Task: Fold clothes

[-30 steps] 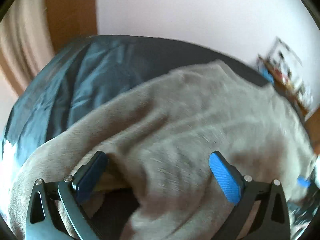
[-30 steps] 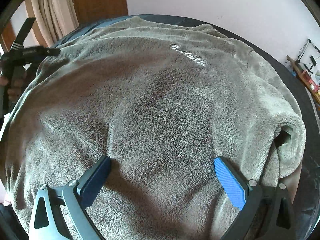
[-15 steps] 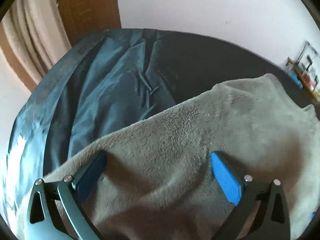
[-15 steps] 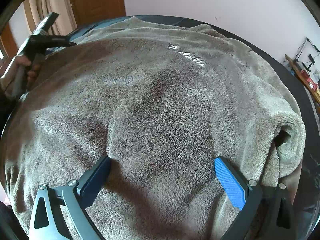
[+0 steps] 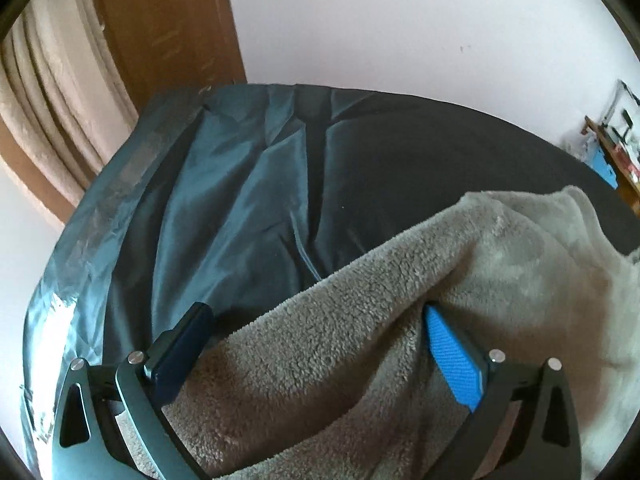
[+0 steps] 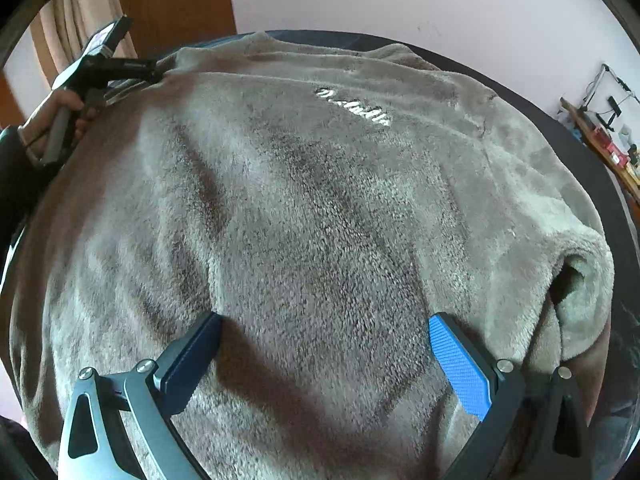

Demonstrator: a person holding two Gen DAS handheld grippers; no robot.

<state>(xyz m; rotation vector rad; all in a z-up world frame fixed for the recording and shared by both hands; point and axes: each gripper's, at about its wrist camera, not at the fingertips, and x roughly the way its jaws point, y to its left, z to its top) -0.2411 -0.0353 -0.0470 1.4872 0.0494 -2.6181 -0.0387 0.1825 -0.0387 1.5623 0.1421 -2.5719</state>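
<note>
A grey fleece sweatshirt (image 6: pixel 320 208) with white script on the chest lies spread over a dark bed. In the right wrist view my right gripper (image 6: pixel 324 336) is open, hovering low over the sweatshirt's lower middle, holding nothing. A sleeve cuff (image 6: pixel 576 280) curls open at the right. In the left wrist view my left gripper (image 5: pixel 316 328) is open over the sweatshirt's edge (image 5: pixel 360 320), with fleece lying between the fingers. The left gripper also shows in the right wrist view (image 6: pixel 132 70) at the sweatshirt's far left corner, held by a hand.
The bed is covered by a dark teal sheet (image 5: pixel 224 208), wrinkled at the left. A wooden door (image 5: pixel 168 24) and beige curtain (image 5: pixel 44 92) stand behind. A pale wall runs along the back. A cluttered shelf (image 6: pixel 608 136) is at the far right.
The left gripper has moved toward the sweatshirt's far left edge, so more teal sheet shows in its view. The right gripper has stayed still and open.
</note>
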